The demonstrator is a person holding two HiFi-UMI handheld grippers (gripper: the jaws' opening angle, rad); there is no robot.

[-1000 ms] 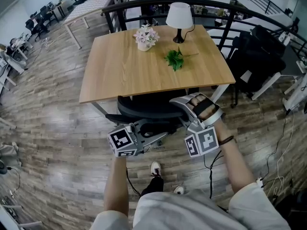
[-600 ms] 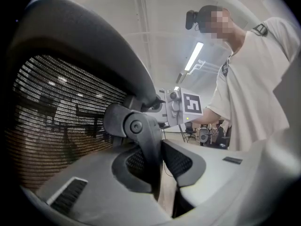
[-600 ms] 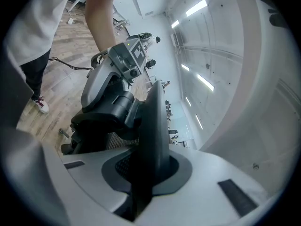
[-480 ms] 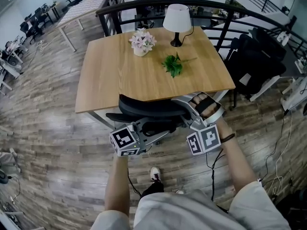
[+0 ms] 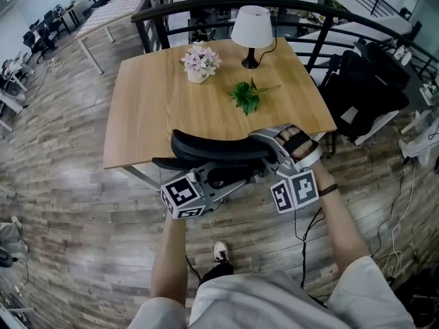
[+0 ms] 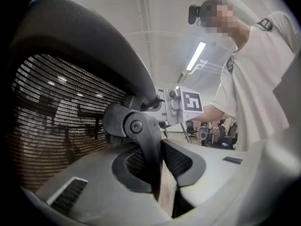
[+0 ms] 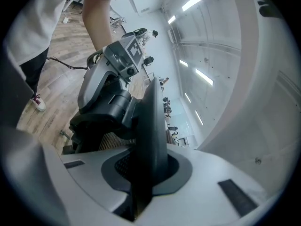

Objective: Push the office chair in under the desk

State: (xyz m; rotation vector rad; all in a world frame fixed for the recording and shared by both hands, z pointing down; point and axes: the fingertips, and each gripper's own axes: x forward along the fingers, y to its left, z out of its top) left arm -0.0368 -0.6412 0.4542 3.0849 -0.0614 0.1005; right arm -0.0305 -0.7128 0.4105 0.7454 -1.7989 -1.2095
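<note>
Nearest the body, grips the office chair [image 5: 219, 148] from behind on two sides. At left, pinches a black strut behind its mesh back between the partly spread jaws of the left gripper [image 6: 162, 173]. At right, clamps the thin black edge of the backrest between the nearly closed jaws of the right gripper [image 7: 146, 182]. Just beyond, overlaps the backrest top with the near edge of the wooden desk [image 5: 158, 108]. Farther on the desktop, shows a green sprig [image 5: 247, 96], then a pot of pale flowers [image 5: 199, 62] left and a white lamp [image 5: 252, 25] right, before a dark railing [image 5: 206, 5].
</note>
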